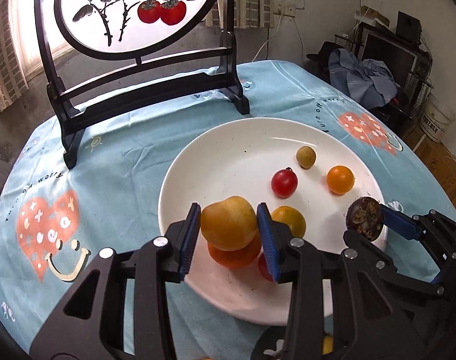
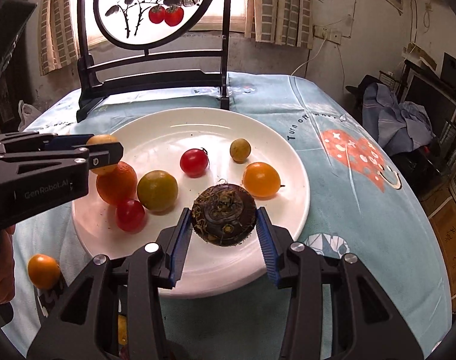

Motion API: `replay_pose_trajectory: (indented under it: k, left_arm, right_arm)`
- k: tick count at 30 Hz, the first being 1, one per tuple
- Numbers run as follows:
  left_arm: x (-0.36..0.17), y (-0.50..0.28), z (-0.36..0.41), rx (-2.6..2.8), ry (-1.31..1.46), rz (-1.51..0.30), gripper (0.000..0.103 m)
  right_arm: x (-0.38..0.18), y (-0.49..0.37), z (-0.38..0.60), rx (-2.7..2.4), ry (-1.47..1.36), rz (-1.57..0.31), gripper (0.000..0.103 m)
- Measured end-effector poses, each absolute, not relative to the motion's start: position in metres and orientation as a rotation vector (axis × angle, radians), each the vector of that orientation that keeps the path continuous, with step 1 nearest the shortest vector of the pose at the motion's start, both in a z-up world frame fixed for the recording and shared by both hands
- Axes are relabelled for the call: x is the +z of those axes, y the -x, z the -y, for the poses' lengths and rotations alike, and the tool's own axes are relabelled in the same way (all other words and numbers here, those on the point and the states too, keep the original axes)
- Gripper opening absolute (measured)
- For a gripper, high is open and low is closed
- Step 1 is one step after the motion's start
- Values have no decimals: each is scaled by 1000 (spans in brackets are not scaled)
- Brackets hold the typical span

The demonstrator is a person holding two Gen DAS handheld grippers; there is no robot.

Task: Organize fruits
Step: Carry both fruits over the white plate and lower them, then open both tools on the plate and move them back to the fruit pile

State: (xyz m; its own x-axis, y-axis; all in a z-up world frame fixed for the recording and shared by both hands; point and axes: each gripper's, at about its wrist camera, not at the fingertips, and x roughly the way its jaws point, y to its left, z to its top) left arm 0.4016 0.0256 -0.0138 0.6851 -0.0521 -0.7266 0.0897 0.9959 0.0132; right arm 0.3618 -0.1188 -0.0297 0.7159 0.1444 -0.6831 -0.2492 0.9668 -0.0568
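Note:
A white plate [image 1: 215, 162] [image 2: 167, 132] on the blue tablecloth holds several small fruits. My left gripper [image 1: 229, 231] is shut on a yellow-orange fruit [image 1: 229, 223] just above an orange [image 1: 234, 255] at the plate's near left; it also shows in the right wrist view [image 2: 103, 156]. My right gripper [image 2: 223, 228] is shut on a dark brown water chestnut [image 2: 223, 214] over the plate's near right edge, also visible in the left wrist view [image 1: 364, 219]. On the plate lie red tomatoes [image 2: 194, 163] [image 2: 130, 214], a yellow-green fruit [image 2: 157, 191], an orange tomato [image 2: 261, 179] and a small tan longan [image 2: 240, 150].
A black-framed round screen [image 1: 137, 9] painted with persimmons stands behind the plate. An orange tomato [image 2: 43, 271] lies on the cloth left of the plate's near edge. Clothes and boxes sit beyond the table's right edge.

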Motion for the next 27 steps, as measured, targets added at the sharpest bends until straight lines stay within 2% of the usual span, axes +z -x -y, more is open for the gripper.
replay_pose_trajectory:
  k: [2, 4, 8, 11, 17, 27]
  left_arm:
    - [-9, -401, -25, -75, -49, -803, 72]
    - [-2, -395, -24, -69, -67, -778, 73]
    - [14, -374, -23, -70, -80, -753, 81]
    - [28, -350, -27, -46, -63, -720, 91]
    - [33, -291, -32, -67, -59, -705, 96]
    - [1, -224, -41, -77, -74, -700, 96]
  right_arm:
    - [-30, -361, 116, 213, 166, -745, 51]
    - [-26, -356, 117, 205, 171, -729, 52]
    - [-12, -342, 123, 184, 160, -713, 54]
    - [1, -323, 130, 179, 144, -690, 55]
    - [13, -266, 141, 200, 119, -679, 57]
    - [-19, -178, 127, 320, 147, -752, 57]
